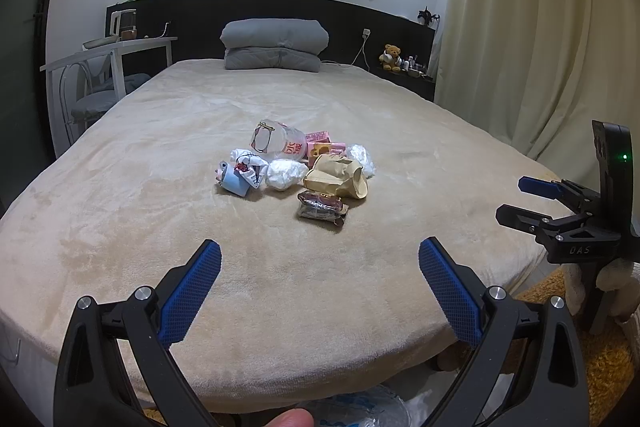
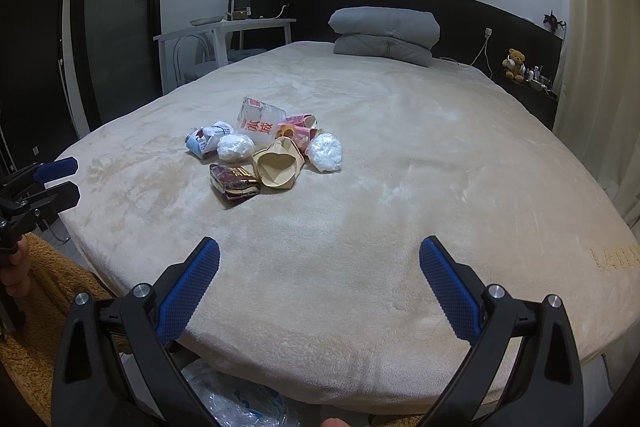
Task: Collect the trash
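Both hand-held grippers, left [image 1: 320, 285] and right [image 2: 319, 283], hover at the foot of the bed [image 1: 160, 227] with jaws spread wide, holding and touching nothing. Mid-bed lies the trash pile [image 1: 298, 169]: a plastic bottle [image 1: 276, 143], a crushed paper cup [image 1: 338, 179], tissue wads [image 1: 285, 175], a dark wrapper [image 1: 322, 211]. It all looks light and crushable, likely slippery on plastic; pinching a crumpled fold or the cup's rim seems best. A plastic bag [image 2: 236, 399] waits below.

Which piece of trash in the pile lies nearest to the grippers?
The dark brown wrapper. It sits at the pile's front edge, ahead of the tan paper cup; all other pieces lie behind.
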A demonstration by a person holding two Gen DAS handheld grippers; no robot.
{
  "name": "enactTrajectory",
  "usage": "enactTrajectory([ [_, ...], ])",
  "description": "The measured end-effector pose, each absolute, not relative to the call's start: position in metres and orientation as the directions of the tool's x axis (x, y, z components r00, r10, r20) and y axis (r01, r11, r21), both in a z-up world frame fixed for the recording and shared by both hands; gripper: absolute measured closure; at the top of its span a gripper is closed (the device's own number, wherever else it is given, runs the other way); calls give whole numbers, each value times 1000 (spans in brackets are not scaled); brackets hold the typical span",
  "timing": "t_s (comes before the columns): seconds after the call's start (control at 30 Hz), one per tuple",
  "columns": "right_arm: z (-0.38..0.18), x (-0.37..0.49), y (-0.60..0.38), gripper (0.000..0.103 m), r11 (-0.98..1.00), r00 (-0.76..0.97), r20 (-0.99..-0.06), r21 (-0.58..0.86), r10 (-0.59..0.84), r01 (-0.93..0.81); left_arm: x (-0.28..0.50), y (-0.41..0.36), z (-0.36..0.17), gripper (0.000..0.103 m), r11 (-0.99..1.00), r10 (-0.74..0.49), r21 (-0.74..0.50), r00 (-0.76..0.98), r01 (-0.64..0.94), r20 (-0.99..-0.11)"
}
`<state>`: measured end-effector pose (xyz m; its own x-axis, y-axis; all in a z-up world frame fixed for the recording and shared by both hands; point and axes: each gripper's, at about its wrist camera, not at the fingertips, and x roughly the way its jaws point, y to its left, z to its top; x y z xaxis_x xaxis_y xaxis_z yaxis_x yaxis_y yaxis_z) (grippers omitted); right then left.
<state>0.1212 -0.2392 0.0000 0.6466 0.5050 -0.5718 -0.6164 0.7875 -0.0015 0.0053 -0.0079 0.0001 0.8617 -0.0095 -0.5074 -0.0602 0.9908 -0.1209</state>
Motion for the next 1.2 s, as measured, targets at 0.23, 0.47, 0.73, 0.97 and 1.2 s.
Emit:
enactTrajectory([
  [0.23,-4,123,-237,4,788,642,-583,-5,498,-616,6,-7,0,6,990,0,-120,859,-71,-511],
  [0.47,-8,130,-233,4,787,627,-608,-6,487,-616,8,-19,-7,6,997,2,-65,845,-44,-535],
  [0.73,-9,137,-234,4,788,607,-625,23,491,-615,12,-5,-10,6,993,0,-99,825,-67,-565],
  [0.97,-7,155,-240,4,789,573,-643,80,508,-610,25,21,-10,6,974,-6,-185,805,-129,-594],
  [1.2,0,177,-234,4,770,535,-638,149,555,-621,52,34,-4,6,975,-15,-185,798,-121,-602],
])
